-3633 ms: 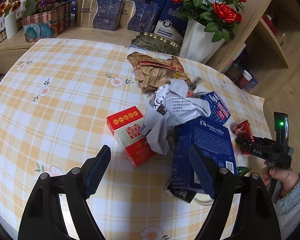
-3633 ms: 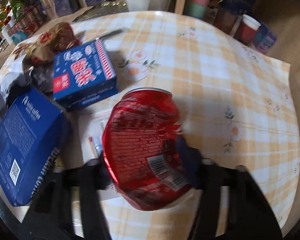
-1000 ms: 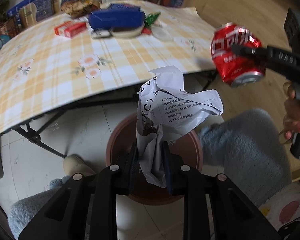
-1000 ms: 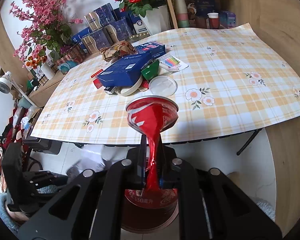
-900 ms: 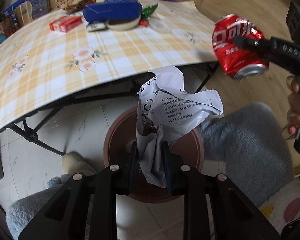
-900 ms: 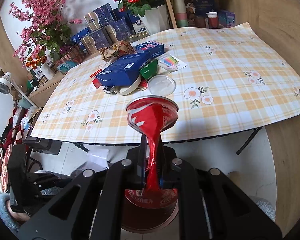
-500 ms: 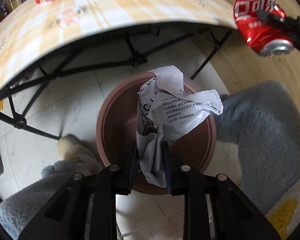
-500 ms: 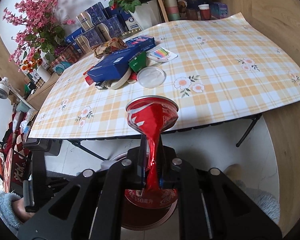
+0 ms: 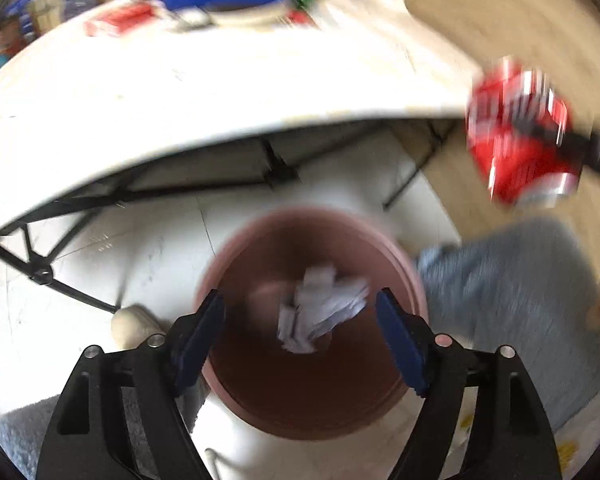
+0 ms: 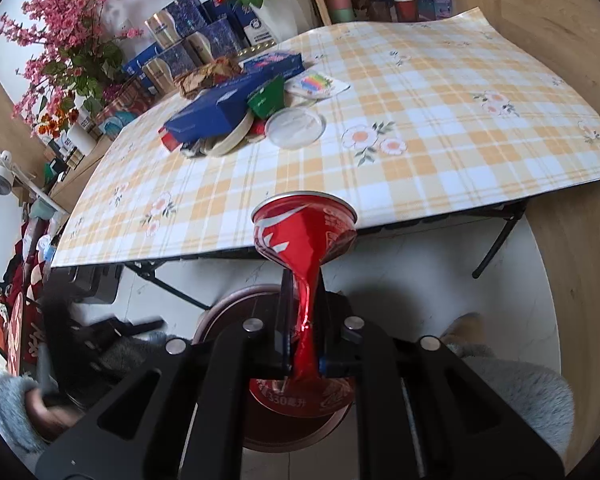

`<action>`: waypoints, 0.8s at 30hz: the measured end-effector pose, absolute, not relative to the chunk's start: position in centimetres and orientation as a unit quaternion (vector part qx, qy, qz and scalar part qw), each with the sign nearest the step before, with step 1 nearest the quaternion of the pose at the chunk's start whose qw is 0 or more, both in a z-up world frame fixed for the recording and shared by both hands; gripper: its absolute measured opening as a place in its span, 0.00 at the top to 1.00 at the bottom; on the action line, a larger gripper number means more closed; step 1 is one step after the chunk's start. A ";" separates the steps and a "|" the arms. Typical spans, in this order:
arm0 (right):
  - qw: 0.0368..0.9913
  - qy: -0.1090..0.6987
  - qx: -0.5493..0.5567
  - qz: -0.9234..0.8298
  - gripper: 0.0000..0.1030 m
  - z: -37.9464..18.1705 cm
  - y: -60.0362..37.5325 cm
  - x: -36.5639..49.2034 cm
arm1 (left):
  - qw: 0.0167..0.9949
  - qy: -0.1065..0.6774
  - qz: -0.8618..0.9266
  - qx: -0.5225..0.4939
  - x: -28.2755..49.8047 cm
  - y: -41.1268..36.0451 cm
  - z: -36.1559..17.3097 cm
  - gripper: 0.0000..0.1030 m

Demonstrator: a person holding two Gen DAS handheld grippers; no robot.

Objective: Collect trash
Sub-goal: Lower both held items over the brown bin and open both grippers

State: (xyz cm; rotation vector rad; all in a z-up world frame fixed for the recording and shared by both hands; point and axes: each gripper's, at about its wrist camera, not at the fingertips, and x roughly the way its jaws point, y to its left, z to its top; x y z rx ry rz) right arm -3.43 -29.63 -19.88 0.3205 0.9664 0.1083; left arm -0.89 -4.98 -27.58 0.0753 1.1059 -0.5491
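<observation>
The left tongs [image 9: 300, 332] stood released above the brown bin [image 9: 414, 276] on the floor, beside the desk's near edge. The crumpled white paper [image 9: 320, 310] was inside the bin, clear of both blue pads [image 9: 198, 338]. The right tongs [image 10: 304, 320] were clenched on a crushed red can [image 10: 306, 236], held over the same bin, below the desk [image 10: 440, 92].

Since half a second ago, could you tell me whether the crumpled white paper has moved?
Yes. The crumpled white paper has left the open left gripper and dropped down into the round brown bin; before, it stood clamped above the bin's rim.
</observation>
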 end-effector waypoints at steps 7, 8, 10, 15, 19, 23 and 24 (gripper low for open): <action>0.849 0.500 0.148 0.082 0.88 -24.1 -26.1 -2.6 | 0.890 0.427 -0.159 -0.010 -1.0 1.0 -22.2 0.10; 0.845 0.507 0.145 0.091 0.88 -24.9 -25.2 -2.3 | 0.898 0.415 -0.144 -0.010 -1.2 1.8 -21.7 0.09; 0.837 0.518 0.141 0.103 0.88 -26.2 -23.7 -1.8 | 0.912 0.394 -0.114 -0.006 -1.6 3.1 -20.9 0.07; 0.812 0.554 0.144 0.114 0.88 -30.6 -20.9 -0.8 | 0.924 0.374 -0.076 -0.026 -2.2 5.8 -21.3 0.07; 0.787 0.594 0.125 0.110 0.88 -34.4 -20.1 -1.2 | 0.924 0.375 -0.060 -0.041 -2.2 6.6 -21.7 0.07; 0.755 0.642 0.100 0.087 0.88 -37.5 -19.7 -1.4 | 0.920 0.385 -0.058 -0.034 -2.1 6.4 -22.3 0.07; 0.753 0.646 0.097 0.083 0.88 -37.8 -19.7 -1.3 | 0.920 0.387 -0.058 -0.032 -2.1 6.2 -22.4 0.07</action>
